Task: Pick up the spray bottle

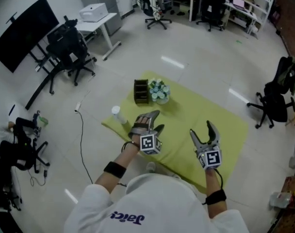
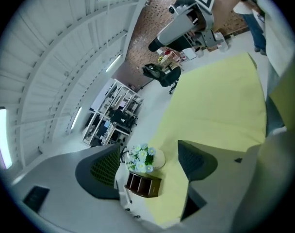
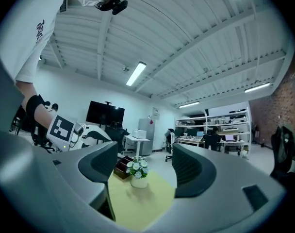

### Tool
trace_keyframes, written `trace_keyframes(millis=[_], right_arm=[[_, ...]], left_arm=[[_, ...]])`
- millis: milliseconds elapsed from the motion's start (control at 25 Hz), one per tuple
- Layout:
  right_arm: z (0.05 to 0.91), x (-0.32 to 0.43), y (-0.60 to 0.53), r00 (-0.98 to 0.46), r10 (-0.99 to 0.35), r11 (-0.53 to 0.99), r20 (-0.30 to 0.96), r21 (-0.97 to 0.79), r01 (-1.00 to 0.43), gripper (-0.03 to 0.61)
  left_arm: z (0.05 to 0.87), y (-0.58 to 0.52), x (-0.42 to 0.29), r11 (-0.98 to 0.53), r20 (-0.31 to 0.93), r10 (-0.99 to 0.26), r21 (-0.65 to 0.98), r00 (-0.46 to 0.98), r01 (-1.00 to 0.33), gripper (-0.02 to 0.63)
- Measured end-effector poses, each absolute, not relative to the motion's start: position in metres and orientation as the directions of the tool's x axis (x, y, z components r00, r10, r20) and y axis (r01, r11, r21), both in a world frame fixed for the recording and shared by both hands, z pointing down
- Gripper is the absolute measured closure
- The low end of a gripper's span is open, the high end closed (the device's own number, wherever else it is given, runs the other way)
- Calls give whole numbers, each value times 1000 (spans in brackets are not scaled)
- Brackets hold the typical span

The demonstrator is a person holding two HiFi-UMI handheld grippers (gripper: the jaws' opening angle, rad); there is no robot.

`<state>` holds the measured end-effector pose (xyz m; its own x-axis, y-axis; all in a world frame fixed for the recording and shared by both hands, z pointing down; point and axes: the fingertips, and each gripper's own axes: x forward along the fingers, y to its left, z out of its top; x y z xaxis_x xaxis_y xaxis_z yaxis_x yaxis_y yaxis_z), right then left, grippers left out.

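Note:
A pale spray bottle (image 1: 118, 114) stands at the left edge of the yellow-green table (image 1: 220, 125). My left gripper (image 1: 156, 121) hovers over the table just right of the bottle, apart from it, open and empty. In the left gripper view its jaws (image 2: 150, 169) stand wide apart and frame the distant organizer and flowers. My right gripper (image 1: 202, 128) hangs over the table's near right part, also open with nothing in it. The right gripper view (image 3: 145, 171) looks between its spread jaws at the flower pot.
A dark wooden organizer (image 1: 140, 91) and a white pot of flowers (image 1: 159, 91) stand at the table's far side. Office chairs (image 1: 70, 52), a big black screen (image 1: 21, 33) and a floor cable (image 1: 82, 130) lie to the left. Another chair (image 1: 276, 101) stands to the right.

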<state>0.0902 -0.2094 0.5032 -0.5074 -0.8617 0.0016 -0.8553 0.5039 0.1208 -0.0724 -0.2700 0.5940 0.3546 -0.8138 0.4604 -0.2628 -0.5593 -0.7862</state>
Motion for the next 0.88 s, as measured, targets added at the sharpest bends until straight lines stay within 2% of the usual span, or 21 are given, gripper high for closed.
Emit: trace_keyframes(millis=[360,880], right_arm=[[521,42,-236,-665,-745,666,60,141,-733,213],[547,-32,-261,-777,-612,791,148,116,-601,213]], left_arm=[[604,-249,-164,-506,473,-857,-692,205,-516,229],[626,-212,-301,-354,509,-860,-548,34,-758,228]])
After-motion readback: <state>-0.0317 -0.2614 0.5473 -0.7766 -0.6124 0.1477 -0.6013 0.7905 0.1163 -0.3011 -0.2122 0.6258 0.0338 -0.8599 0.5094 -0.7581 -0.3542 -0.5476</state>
